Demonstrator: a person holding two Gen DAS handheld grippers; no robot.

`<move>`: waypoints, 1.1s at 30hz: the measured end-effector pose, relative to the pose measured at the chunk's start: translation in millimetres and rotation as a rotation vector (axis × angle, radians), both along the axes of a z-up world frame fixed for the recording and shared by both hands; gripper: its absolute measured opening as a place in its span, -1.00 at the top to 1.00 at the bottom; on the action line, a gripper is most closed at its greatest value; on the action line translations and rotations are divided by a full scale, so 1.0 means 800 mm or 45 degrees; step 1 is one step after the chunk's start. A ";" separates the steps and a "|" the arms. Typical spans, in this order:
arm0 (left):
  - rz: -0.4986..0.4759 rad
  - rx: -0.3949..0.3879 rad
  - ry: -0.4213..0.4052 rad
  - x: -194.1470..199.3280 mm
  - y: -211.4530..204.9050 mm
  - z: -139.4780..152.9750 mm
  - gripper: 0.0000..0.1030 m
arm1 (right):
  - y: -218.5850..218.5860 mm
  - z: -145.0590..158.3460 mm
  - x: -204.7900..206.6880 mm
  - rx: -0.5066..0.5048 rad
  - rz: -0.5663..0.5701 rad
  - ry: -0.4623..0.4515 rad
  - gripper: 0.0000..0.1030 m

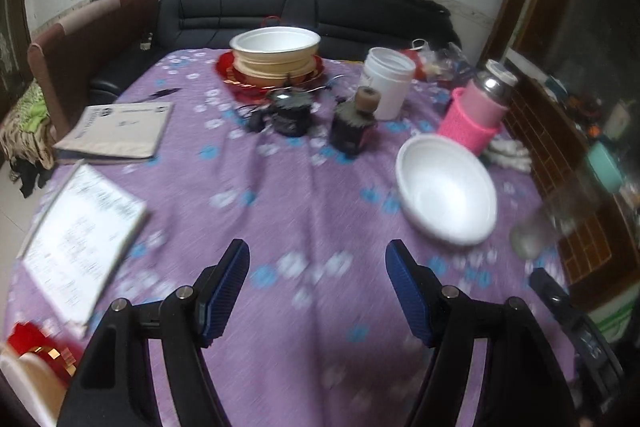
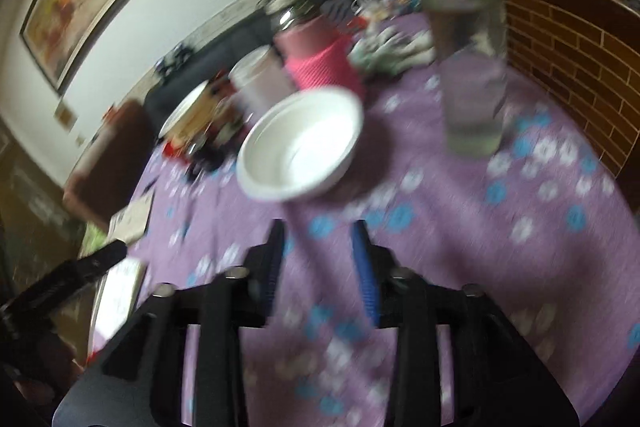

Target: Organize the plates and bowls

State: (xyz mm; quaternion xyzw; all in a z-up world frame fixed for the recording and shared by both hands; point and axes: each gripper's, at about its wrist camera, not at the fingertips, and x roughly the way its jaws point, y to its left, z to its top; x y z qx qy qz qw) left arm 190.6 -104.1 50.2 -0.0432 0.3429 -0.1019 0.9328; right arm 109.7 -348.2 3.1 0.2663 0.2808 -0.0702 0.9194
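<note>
A white bowl (image 1: 448, 191) sits alone on the purple flowered tablecloth (image 1: 304, 195), right of centre. At the far edge a cream and white bowl (image 1: 276, 49) stands on a red plate (image 1: 236, 77). My left gripper (image 1: 318, 267) is open and empty, over the near middle of the table, left of the white bowl. In the right wrist view the white bowl (image 2: 300, 143) lies just ahead of my right gripper (image 2: 320, 239), which is open with a moderate gap and empty. Another red plate (image 1: 36, 343) with a white dish shows at the near left corner.
A glass bottle with a teal lid (image 2: 460, 35) stands right of the bowl. A pink sleeved flask (image 1: 478, 111), a white tub (image 1: 386, 83), two dark jars (image 1: 352, 125) and papers (image 1: 80, 231) are on the table. A brick patterned cabinet (image 2: 572, 59) is at the right.
</note>
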 end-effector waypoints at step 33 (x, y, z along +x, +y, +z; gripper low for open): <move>-0.055 0.169 0.152 0.147 -0.130 -0.074 -0.35 | -0.032 -0.072 0.159 0.070 0.021 0.190 0.22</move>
